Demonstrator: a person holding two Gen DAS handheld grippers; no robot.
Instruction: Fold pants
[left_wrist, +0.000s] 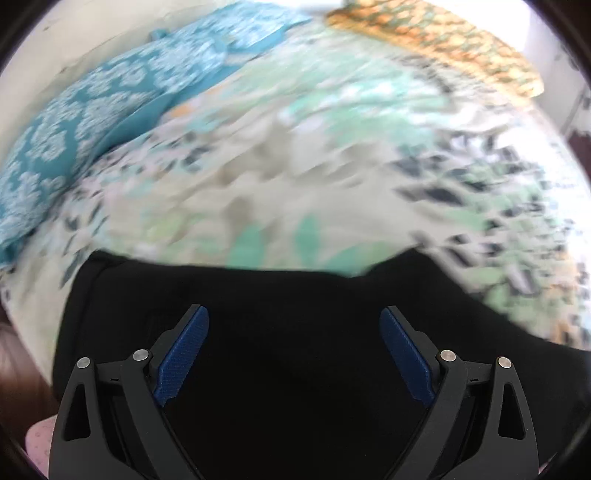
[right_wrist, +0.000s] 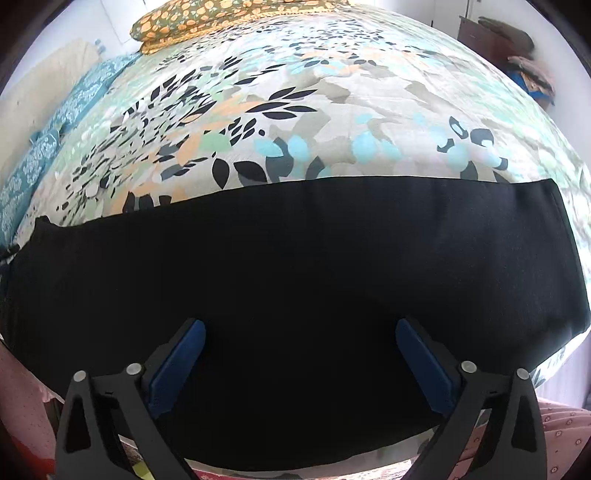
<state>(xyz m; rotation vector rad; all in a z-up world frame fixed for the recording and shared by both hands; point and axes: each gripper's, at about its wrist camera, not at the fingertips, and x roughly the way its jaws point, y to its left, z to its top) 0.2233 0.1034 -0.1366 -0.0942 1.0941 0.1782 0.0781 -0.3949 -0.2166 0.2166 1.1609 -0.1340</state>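
Note:
The black pants (right_wrist: 295, 266) lie flat in a long band across the near side of a bed with a leaf-patterned cover (right_wrist: 295, 110). One end of them also shows in the left wrist view (left_wrist: 288, 332), which is motion-blurred. My left gripper (left_wrist: 295, 314) is open and empty, just above the black cloth. My right gripper (right_wrist: 301, 328) is open and empty, over the near part of the pants. Blue pads (right_wrist: 177, 369) line the fingers.
A teal patterned pillow (left_wrist: 92, 122) and an orange patterned pillow (left_wrist: 443, 40) lie at the far side of the bed. The orange pillow also shows in the right wrist view (right_wrist: 207, 18). A dark cabinet with piled cloth (right_wrist: 517, 55) stands at the far right.

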